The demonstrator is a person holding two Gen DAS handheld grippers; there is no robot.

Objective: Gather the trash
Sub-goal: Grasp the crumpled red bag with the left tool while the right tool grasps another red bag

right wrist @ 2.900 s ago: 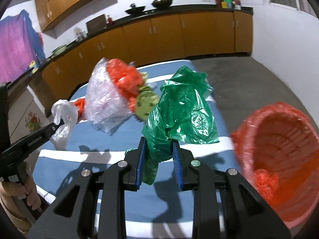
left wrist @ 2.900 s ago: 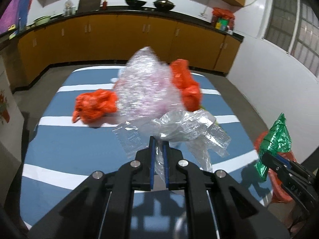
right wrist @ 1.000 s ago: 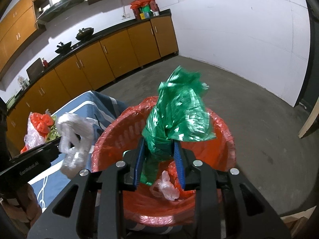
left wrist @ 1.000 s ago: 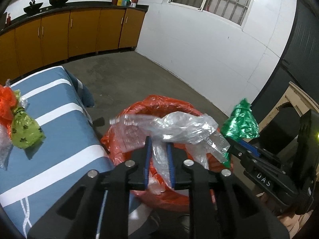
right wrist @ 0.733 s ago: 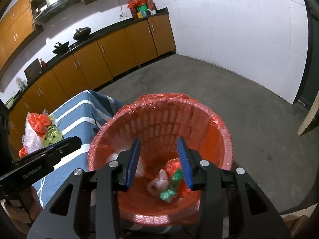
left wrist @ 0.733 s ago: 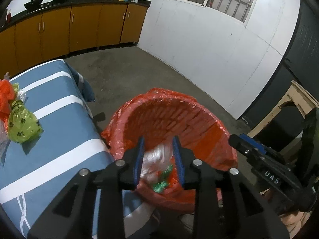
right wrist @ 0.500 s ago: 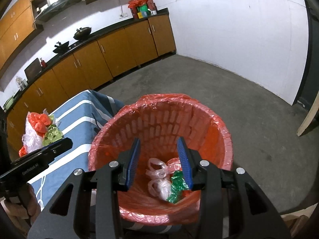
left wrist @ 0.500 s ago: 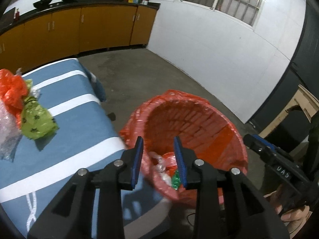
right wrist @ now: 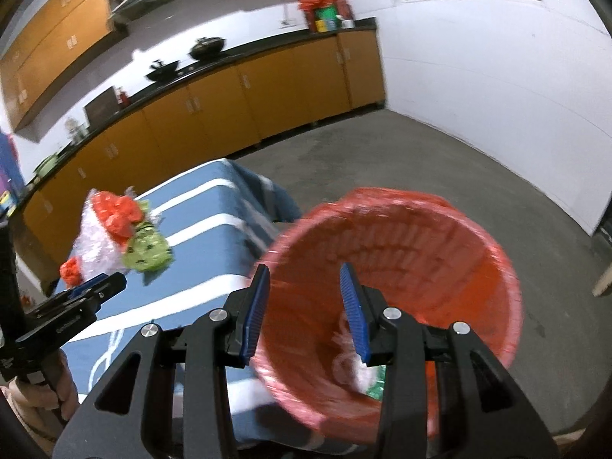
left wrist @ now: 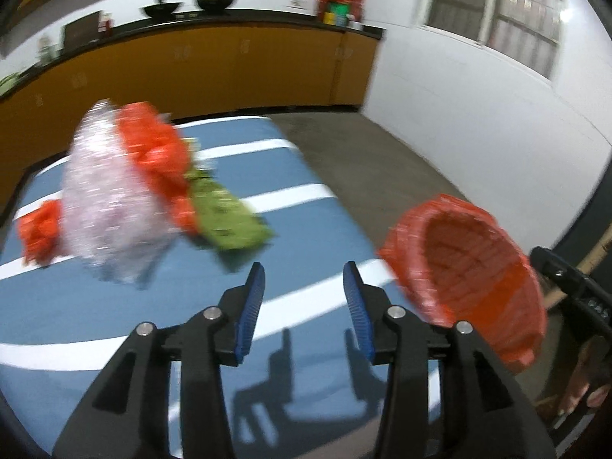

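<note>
My left gripper [left wrist: 304,273] hangs over the blue striped table [left wrist: 114,325], its jaws opening with nothing between them. Ahead of it lie a bubble-wrap bundle [left wrist: 103,199], orange bags [left wrist: 157,153] and a green spotted bag [left wrist: 229,222]. The orange-lined trash basket [left wrist: 466,271] stands to its right, off the table's edge. My right gripper [right wrist: 304,279] is open and empty above that basket [right wrist: 401,252], where clear plastic [right wrist: 352,367] and the green bag [right wrist: 376,382] lie at the bottom. The left gripper [right wrist: 95,287] shows at the left of the right wrist view, near the trash pile [right wrist: 114,229].
Yellow cabinets [right wrist: 237,103] with a dark counter and woks [right wrist: 208,46] run along the back wall. Bare concrete floor [right wrist: 440,160] lies beyond the basket. A white wall with a barred window [left wrist: 508,19] is on the right. A hand [right wrist: 42,394] holds the left gripper.
Both grippers opened over the basket and dropped the clear plastic and the green bag into it. The left gripper has since swung left, back over the table toward the remaining pile.
</note>
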